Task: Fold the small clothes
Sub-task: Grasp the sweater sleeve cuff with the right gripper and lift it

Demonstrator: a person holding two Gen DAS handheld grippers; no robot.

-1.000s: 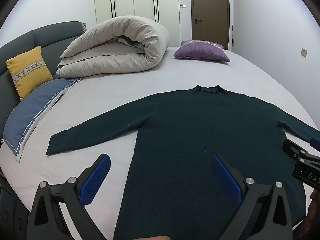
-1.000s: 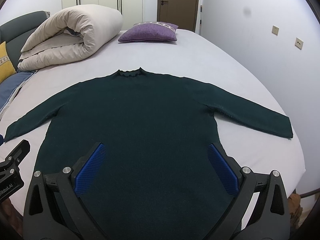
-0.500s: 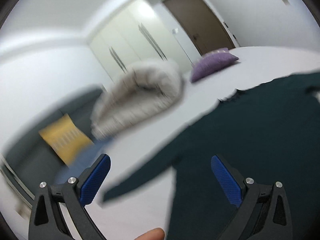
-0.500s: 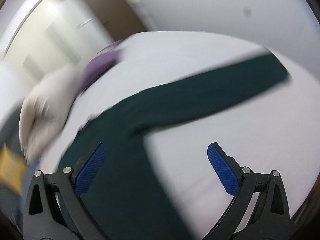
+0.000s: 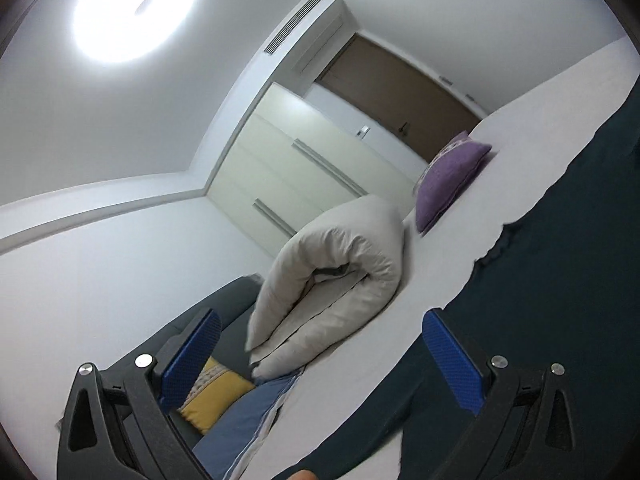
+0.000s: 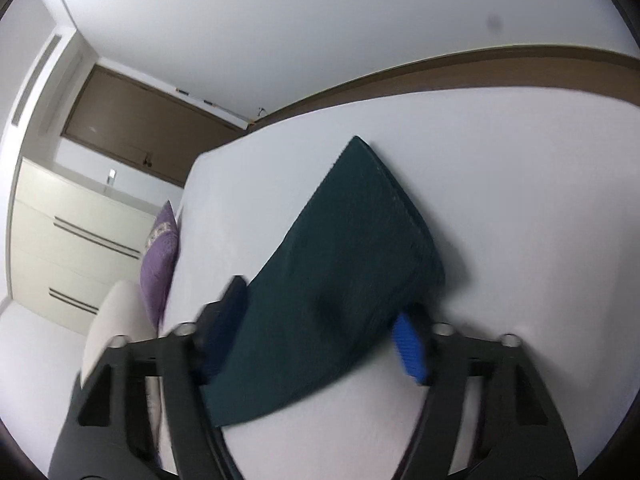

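A dark green sweater (image 5: 552,300) lies flat on the white bed (image 5: 460,248). In the left wrist view its left sleeve runs under my left gripper (image 5: 320,360), which is open and empty, tilted sideways just above the sleeve. In the right wrist view the right sleeve (image 6: 348,272) lies between the blue pads of my right gripper (image 6: 316,340). The jaws are narrowed around the sleeve but still apart, blurred by motion. The cuff end points away from me.
A rolled beige duvet (image 5: 332,276) and a purple cushion (image 5: 448,184) lie at the far end of the bed. A yellow cushion (image 5: 216,396) and a blue pillow (image 5: 244,424) sit by the grey headboard. Wardrobe and door stand behind.
Both grippers swung outward from the sweater's hem to the sleeves and rolled sideways. The right jaws have narrowed around the right sleeve. The left jaws stay wide open.
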